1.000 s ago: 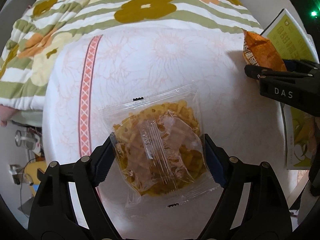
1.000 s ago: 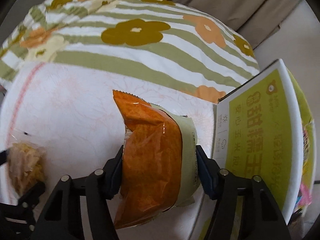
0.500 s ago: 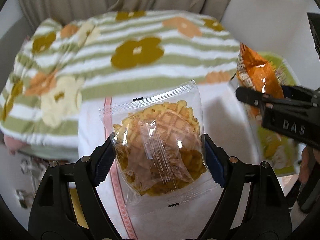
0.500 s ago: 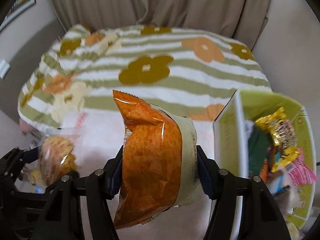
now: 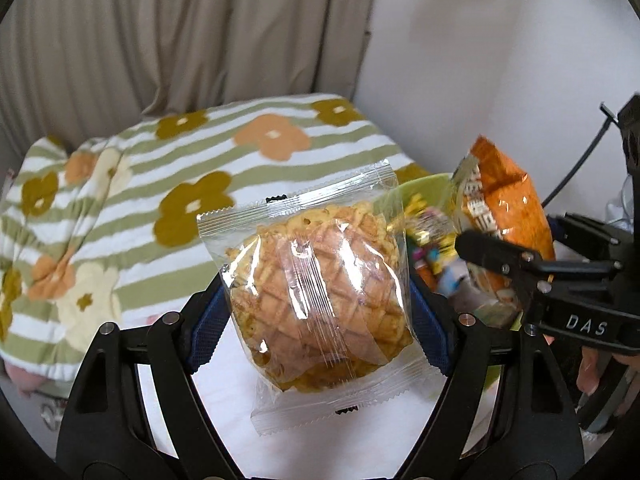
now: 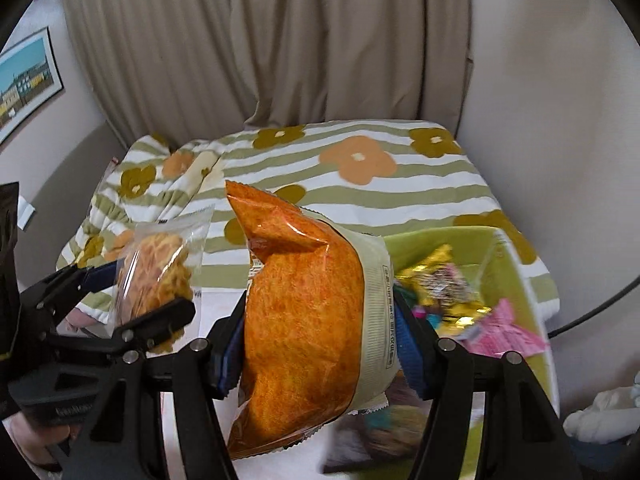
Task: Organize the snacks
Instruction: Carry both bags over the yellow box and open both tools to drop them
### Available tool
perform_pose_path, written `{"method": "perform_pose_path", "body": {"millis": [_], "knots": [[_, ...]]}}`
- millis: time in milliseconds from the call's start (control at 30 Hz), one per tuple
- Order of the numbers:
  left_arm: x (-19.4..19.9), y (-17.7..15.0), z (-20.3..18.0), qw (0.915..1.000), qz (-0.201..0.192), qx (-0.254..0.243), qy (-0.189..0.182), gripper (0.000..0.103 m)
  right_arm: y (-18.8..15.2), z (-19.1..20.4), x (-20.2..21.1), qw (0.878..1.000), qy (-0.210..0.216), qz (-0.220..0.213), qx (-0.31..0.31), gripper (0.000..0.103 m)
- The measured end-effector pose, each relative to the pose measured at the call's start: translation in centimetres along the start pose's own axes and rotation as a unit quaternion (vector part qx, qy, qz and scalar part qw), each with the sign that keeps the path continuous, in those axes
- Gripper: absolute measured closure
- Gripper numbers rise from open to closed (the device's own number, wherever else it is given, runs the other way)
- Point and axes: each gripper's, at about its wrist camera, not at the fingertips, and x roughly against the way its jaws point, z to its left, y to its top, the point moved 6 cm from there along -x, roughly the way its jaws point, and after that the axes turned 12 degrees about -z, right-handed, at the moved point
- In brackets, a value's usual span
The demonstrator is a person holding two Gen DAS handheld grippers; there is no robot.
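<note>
My left gripper (image 5: 316, 312) is shut on a clear packet of waffle biscuits (image 5: 320, 284) and holds it in the air above the white cloth. It also shows in the right wrist view (image 6: 156, 276). My right gripper (image 6: 320, 340) is shut on an orange snack bag (image 6: 304, 320) and holds it raised just left of a green box (image 6: 516, 256) with several wrapped snacks inside. The orange bag also shows in the left wrist view (image 5: 500, 224), to the right of the waffle packet.
A bed with a green-striped flower blanket (image 6: 360, 168) lies behind. A white cloth (image 5: 224, 392) lies below the grippers. Beige curtains (image 6: 280, 40) hang at the back, and a white wall (image 5: 500, 60) stands on the right.
Both grippers have lifted their packets up off the white cloth and tilted upward. The curtains and the inside of the green box have come into view.
</note>
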Motion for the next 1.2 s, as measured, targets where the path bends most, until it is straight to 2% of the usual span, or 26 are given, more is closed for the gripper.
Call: {"method": "perform_pose_path", "body": {"millis": [167, 300, 533, 667, 767, 900, 1033, 1200], "knots": [[-1.9, 0.9, -6.1, 1.0000, 0.003, 0.009, 0.002, 0.024, -0.8, -6.5, 1.9, 1.000, 0.006, 0.009, -0.016, 0.044], [-4.9, 0.9, -10.9, 0.9995, 0.020, 0.023, 0.003, 0.024, -2.3, -11.3, 2.7, 1.000, 0.017, 0.021, -0.013, 0.044], [-9.3, -0.2, -15.5, 0.9974, 0.059, 0.032, 0.028, 0.023, -4.0, -16.6, 2.3, 0.998, 0.040, 0.047, -0.011, 0.043], [-10.8, -1.0, -16.1, 0.9944, 0.086, 0.036, 0.050, 0.019, -5.0, -17.8, 1.6, 0.997, 0.056, 0.060, -0.012, 0.043], [-10.8, -1.0, -16.1, 0.9940, 0.083, 0.035, 0.063, 0.000, -5.7, -18.4, 1.3, 0.995, 0.063, 0.069, -0.015, 0.043], [-9.7, -0.3, -15.2, 0.9936, 0.072, 0.031, 0.081, 0.000, -6.5, -18.5, 1.3, 0.995, 0.067, 0.072, -0.016, 0.043], [-7.7, -0.2, -13.5, 0.9918, 0.063, 0.060, 0.094, 0.000, -6.8, -18.6, 1.8, 0.995, 0.067, 0.076, -0.009, 0.043], [-5.5, -0.5, -12.2, 0.9893, 0.051, 0.072, 0.116, 0.000, -7.2, -18.3, 1.8, 0.995, 0.060, 0.083, 0.010, 0.043]]}}
